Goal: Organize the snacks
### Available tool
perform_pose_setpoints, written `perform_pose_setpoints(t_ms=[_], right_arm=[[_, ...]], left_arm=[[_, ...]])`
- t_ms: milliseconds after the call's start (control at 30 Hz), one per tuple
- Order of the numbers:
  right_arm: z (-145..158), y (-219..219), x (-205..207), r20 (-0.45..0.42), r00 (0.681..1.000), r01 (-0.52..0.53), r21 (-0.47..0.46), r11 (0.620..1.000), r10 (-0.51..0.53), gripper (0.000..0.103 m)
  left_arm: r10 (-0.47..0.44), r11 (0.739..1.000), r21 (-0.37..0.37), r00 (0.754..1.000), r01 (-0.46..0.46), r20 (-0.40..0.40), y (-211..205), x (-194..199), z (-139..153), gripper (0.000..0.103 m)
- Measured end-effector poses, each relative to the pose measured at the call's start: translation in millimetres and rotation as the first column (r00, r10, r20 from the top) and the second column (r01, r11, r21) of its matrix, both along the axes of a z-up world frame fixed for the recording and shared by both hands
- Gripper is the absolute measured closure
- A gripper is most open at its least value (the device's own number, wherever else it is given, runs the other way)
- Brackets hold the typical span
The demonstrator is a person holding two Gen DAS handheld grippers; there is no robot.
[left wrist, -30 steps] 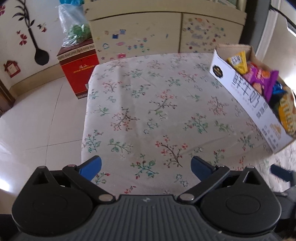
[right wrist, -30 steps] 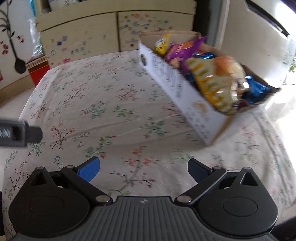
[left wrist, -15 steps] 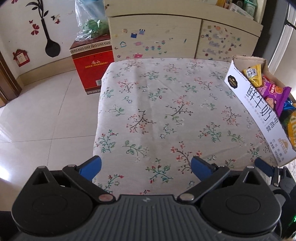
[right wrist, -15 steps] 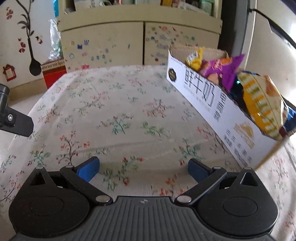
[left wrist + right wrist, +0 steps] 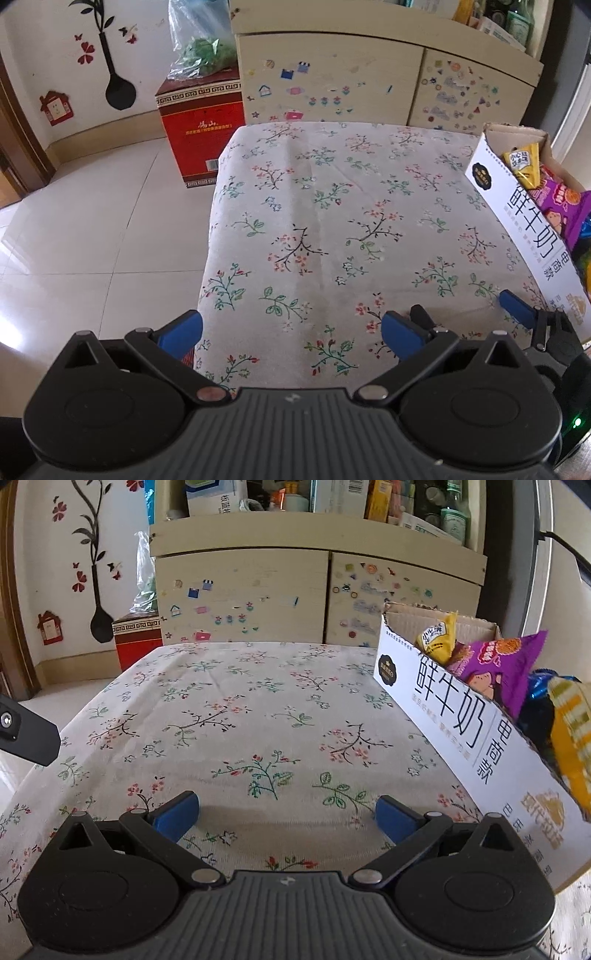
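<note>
A white cardboard box (image 5: pixel 461 716) with black lettering lies along the right side of the table, seen too in the left wrist view as the box (image 5: pixel 532 229). It holds snack packets: a yellow one (image 5: pixel 437 638), a purple one (image 5: pixel 506 664), a blue one and a yellow-orange bag (image 5: pixel 572 734). My left gripper (image 5: pixel 291 330) is open over the near left part of the table, empty. My right gripper (image 5: pixel 286 814) is open low over the near edge, just left of the box, empty. The right gripper's blue fingertips (image 5: pixel 515 308) show at the right of the left wrist view.
The table wears a floral cloth (image 5: pixel 240 716). Behind it stands a sticker-covered cabinet (image 5: pixel 280 598) with bottles and boxes on top. A red carton (image 5: pixel 201 129) carrying a plastic bag sits on the tiled floor (image 5: pixel 92 221) left of the table.
Both grippers pulled back and levelled, so the views now look further across the table toward the cabinet. The right gripper came up alongside the left one. Both stayed open.
</note>
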State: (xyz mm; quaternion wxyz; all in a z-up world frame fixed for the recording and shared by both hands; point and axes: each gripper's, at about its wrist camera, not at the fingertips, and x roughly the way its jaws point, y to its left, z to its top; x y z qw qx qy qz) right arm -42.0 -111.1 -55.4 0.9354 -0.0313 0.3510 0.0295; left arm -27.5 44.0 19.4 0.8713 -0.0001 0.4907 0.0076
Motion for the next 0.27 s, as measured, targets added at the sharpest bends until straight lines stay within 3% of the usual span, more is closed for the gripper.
perform_pose_setpoints(t_ms=[267], right_arm=[[-0.4,-1.1,-1.5,0.002,1.0,0.001,0.003,1.0,-0.001,0.0]], left_arm=[[0.018,1.0,0.008,1.0,-0.018,0.002,2.1,3.9,-2.8,0.001]])
